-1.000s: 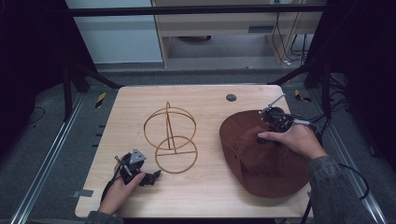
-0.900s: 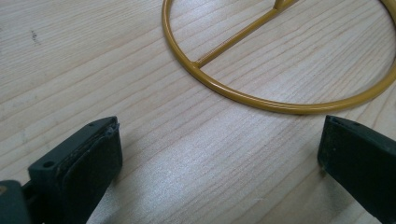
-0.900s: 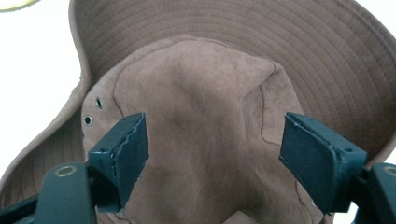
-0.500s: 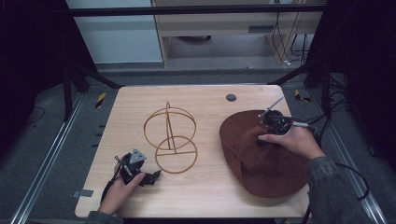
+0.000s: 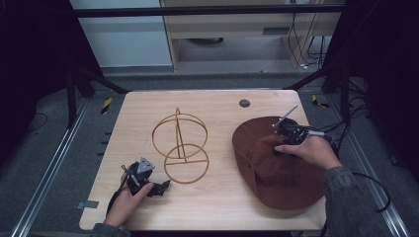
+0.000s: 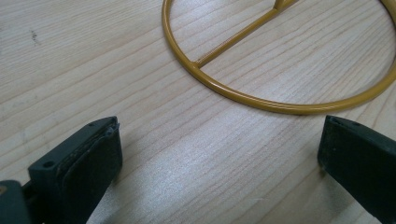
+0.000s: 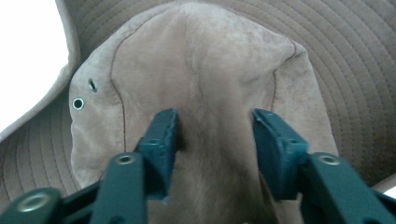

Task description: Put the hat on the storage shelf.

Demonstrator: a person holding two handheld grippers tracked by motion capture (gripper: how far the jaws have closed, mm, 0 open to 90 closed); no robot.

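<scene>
The brown hat (image 5: 281, 170) lies on the right half of the wooden desk (image 5: 217, 106), its brim reaching the near right edge; bare wood is open behind it and toward the middle. Its long axis runs from the far left to the near right. It is soft suede with a stitched brim and metal eyelets. The right gripper (image 7: 215, 140) has just been closing its jaws, which pinch a fold of the crown. The left gripper (image 6: 219, 154) rests near the front edge, jaws spread wide, just beside the yellow wire stand (image 5: 180, 143).
</scene>
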